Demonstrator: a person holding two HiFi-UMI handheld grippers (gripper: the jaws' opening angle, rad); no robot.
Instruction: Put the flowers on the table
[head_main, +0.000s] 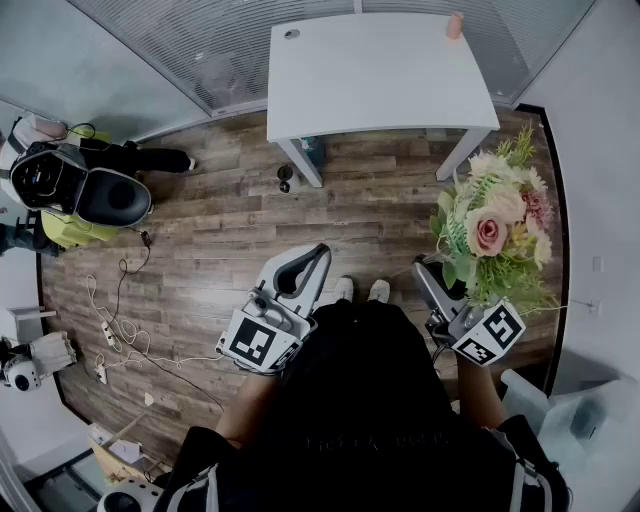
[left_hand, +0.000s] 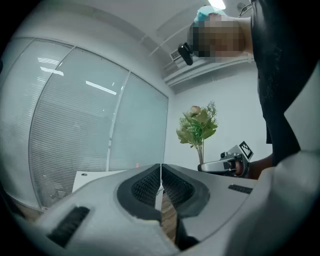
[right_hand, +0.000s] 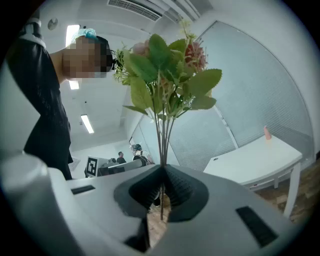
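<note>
A bunch of flowers (head_main: 495, 235) with pink and cream blooms and green leaves stands upright in my right gripper (head_main: 430, 275). Its thin stems (right_hand: 163, 145) run down between the jaws, which are shut on them; the blooms (right_hand: 165, 70) rise above. My left gripper (head_main: 318, 255) is shut with nothing in it, its jaws (left_hand: 161, 172) meeting at the tips. The white table (head_main: 375, 75) stands ahead across the wooden floor, seen also in the right gripper view (right_hand: 255, 162). From the left gripper view, the flowers (left_hand: 199, 125) and the right gripper (left_hand: 227, 162) show to the right.
A small pink object (head_main: 455, 25) stands at the table's far right edge. A dark chair-like object (head_main: 85, 185) and yellow item sit at the left, with cables (head_main: 115, 320) on the floor. Glass walls with blinds (left_hand: 85, 135) close the room behind the table.
</note>
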